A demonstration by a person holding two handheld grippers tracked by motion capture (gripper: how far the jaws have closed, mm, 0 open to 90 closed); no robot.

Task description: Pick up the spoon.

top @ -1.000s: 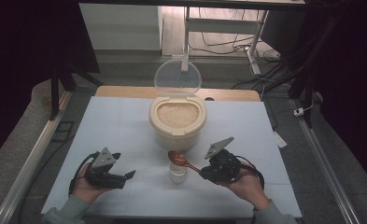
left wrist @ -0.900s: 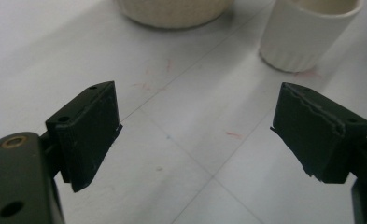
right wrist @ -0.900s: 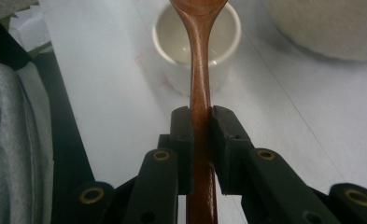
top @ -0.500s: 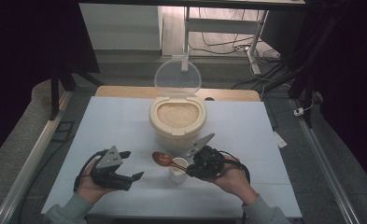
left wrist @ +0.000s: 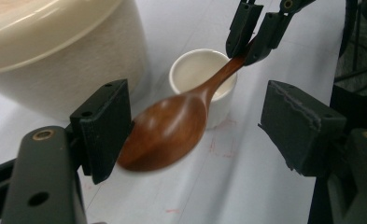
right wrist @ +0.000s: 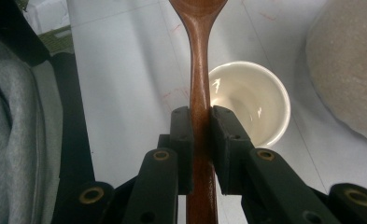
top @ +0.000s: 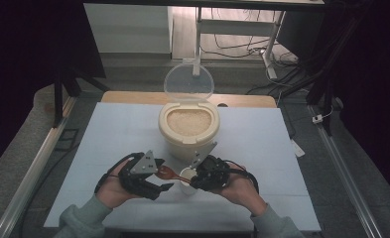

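Right gripper point(top: 198, 174): clamped on the spoon point(top: 166, 172) handle, pads pressed tight on both sides in the right gripper view point(right wrist: 201, 140). Spoon point(right wrist: 199, 70) runs straight out from those jaws, bowl end toward the left gripper point(top: 163, 187). Seen in the high view low on the mat point(top: 113, 134), in front of the tub point(top: 188, 130), between the two grippers.

Cup point(top: 186, 177): small, white, upright, standing on mat just under the spoon handle and hard by the right gripper. In the right gripper view, cup point(right wrist: 253, 102) mouth sits just right of the handle; inside looks bare, glossy. In the left gripper view, handle crosses over the cup point(left wrist: 202, 79) rim.

Left gripper point(left wrist: 200, 126): jaws wide, have just been closing a little, with spoon bowl point(left wrist: 165, 130) between them. Bowl edge at or touching the left-hand pad in that view; clear gap to the other pad. Not gripped. Bowl of spoon blurred at its near edge. Right gripper point(left wrist: 251, 37) visible at top of the same view, pinching the handle end.

Tub: cream, round, filled near the brim with pale grain, clear lid point(top: 188, 82) standing up behind it. Tub wall point(left wrist: 64, 60) close beside the left gripper. Cup just in front of tub, whether touching cannot be told.

Person's hands point(top: 242, 191) around both gripper bodies, grey sleeves point(top: 78, 220) at the near edge.
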